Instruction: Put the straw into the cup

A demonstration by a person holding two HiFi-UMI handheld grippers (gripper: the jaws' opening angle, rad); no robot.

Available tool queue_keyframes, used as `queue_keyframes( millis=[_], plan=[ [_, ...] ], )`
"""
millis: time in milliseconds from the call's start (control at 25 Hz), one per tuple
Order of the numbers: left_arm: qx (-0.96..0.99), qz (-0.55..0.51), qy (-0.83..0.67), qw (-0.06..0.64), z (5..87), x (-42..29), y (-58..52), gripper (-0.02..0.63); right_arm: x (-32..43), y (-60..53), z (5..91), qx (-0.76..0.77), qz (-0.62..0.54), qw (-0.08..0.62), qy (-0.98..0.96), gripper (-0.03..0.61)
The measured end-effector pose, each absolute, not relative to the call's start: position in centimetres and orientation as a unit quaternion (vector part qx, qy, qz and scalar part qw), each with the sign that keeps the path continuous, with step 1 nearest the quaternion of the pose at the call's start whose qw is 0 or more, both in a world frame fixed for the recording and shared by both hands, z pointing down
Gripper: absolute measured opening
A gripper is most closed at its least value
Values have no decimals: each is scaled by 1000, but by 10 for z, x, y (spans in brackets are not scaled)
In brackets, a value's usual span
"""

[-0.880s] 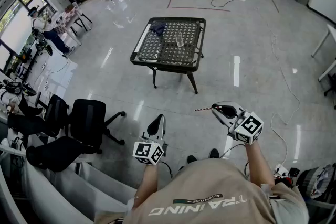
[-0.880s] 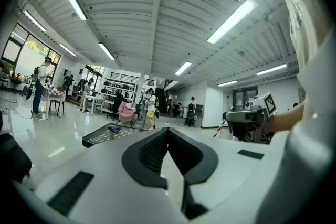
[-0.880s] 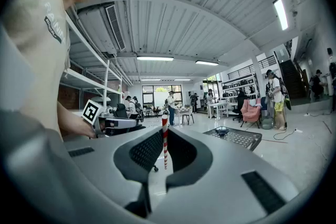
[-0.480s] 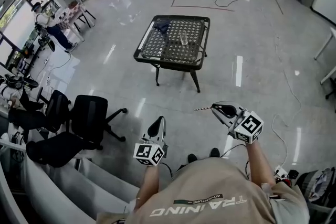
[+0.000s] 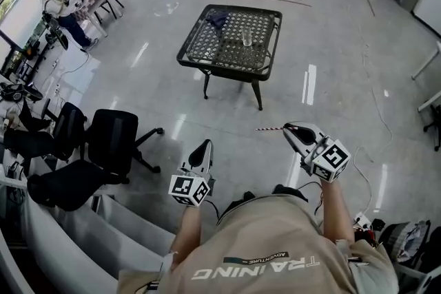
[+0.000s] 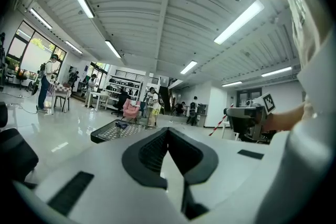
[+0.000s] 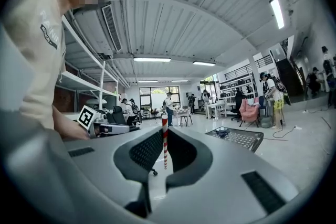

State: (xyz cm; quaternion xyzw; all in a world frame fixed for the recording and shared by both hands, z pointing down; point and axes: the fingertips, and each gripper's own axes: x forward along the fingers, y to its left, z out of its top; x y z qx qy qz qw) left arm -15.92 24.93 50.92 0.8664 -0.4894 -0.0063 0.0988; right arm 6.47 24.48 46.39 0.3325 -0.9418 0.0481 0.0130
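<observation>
On the left, the left hand-held gripper (image 5: 204, 147) has its jaws pressed together with nothing between them. It is held low in front of the person and points toward the far desk (image 5: 219, 69).

The cup (image 5: 247, 37) stands upright on that desk's mesh top, right of the middle and beside a dark cloth (image 5: 216, 16). It is far ahead and well apart from both hand-held grippers. In the head view it lines up roughly between them, so neither arm is clearly nearer.

To the right, the straw (image 5: 269, 128), striped red and white, is nowhere near the cup. It is pinched at one end by the right hand-held gripper (image 5: 286, 127). In the right gripper view it crosses the jaws' line squarely. From the head view its long axis runs about level, and its free end points left, toward the other hand.

The coming move likely turns on this mismatch. The cup opens upward and lies far ahead, while the straw lies sideways. The right hand would have to carry it forward over the desk and tip the free end downward above the rim.
</observation>
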Motion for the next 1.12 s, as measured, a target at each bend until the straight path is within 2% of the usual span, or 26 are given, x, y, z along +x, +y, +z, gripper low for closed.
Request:
queue_keyframes(
  millis=[520, 880, 1120],
  plan=[
    [860, -16, -494, 124, 518, -171, 166, 17, 73, 159, 476, 343, 53, 18, -938, 37],
    [854, -15, -510, 101, 496, -137, 62, 17, 107, 48, 472, 314, 51, 12, -948, 37],
    [854, -14, -509, 110, 497, -97, 9, 17, 128, -5, 466, 290, 48, 7, -956, 37]
  ],
)
